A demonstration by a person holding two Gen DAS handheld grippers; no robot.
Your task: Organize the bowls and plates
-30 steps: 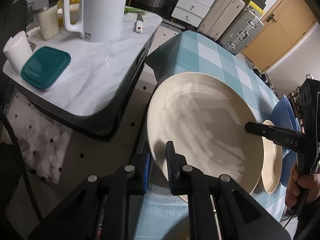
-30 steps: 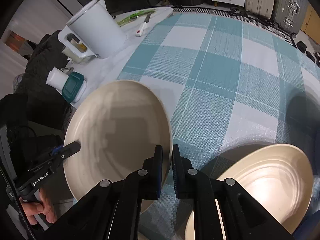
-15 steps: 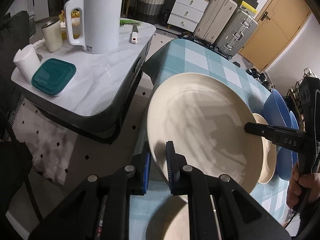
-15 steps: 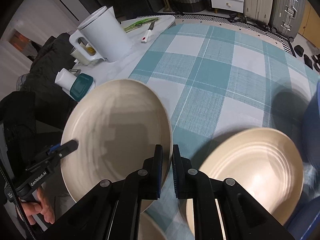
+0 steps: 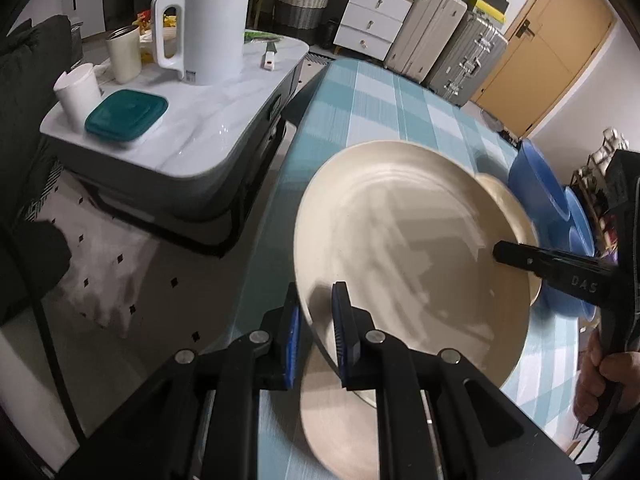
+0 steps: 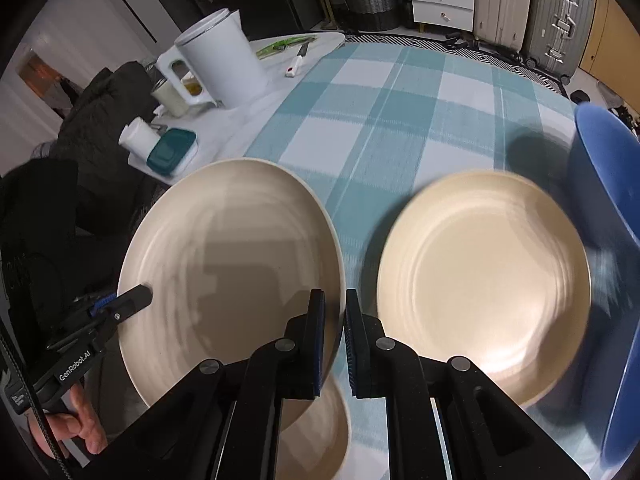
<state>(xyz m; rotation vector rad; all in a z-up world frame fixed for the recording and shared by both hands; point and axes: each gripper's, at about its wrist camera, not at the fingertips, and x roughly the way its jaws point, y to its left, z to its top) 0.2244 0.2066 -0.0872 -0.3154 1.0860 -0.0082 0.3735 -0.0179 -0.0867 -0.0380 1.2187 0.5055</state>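
Jaws of your left hand-held gripper (image 5: 316, 334) and right hand-held gripper (image 6: 334, 330) pinched the cream plate's (image 5: 408, 256) opposite rims; open tabletop (image 6: 400, 92) lay beyond.

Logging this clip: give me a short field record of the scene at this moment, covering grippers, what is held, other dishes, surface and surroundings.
held item: large cream plate, lifted off the table
left gripper: shut on the plate's near rim
right gripper: shut on the opposite rim
other dishes: second cream plate on the cloth; blue bowl beside it; another cream dish under the held plate
surface: teal checked tablecloth
surroundings: white kettle and teal lidded container on a side table
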